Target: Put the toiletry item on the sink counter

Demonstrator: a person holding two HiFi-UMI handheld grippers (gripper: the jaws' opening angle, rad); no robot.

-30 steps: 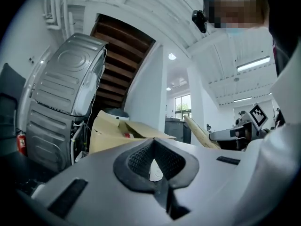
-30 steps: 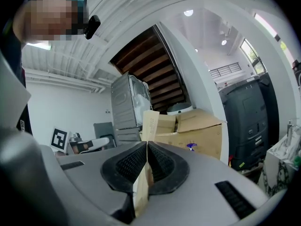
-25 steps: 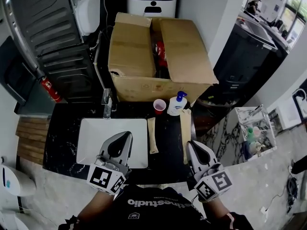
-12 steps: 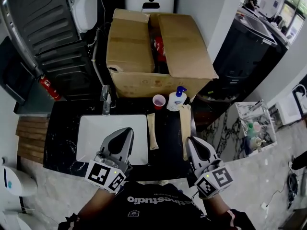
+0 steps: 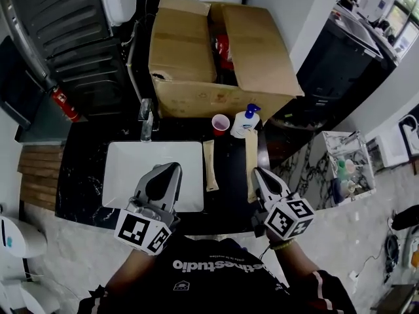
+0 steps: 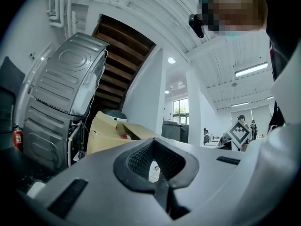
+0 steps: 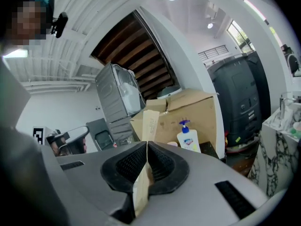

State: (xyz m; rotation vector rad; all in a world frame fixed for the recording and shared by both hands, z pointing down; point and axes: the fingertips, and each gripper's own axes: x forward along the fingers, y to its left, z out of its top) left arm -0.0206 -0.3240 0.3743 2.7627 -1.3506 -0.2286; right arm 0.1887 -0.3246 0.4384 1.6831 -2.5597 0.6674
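The right claw (image 7: 146,147) was clenched on a long, flat tan packet (image 7: 149,119), gripping it edge-on near one end so that most of its length projected forward past the tips. In the head view the right claw (image 5: 258,174) held this packet (image 5: 251,157) low over the dark surface (image 5: 230,205), lengthwise toward the back. Whether the far end already touched could not be determined. This low, level hold appeared suited to laying the packet down flat rather than dropping it.

A second packet (image 5: 209,165) already lay flat just to the left, parallel to the held one. This suggested a side-by-side arrangement. A soap bottle (image 5: 245,123) and a red cup (image 5: 220,124) stood at the back edge, against an open cardboard box (image 5: 190,64).

The left claw (image 5: 171,172) was clenched on nothing and hovered above the white basin (image 5: 127,175), clear of the placement zone.
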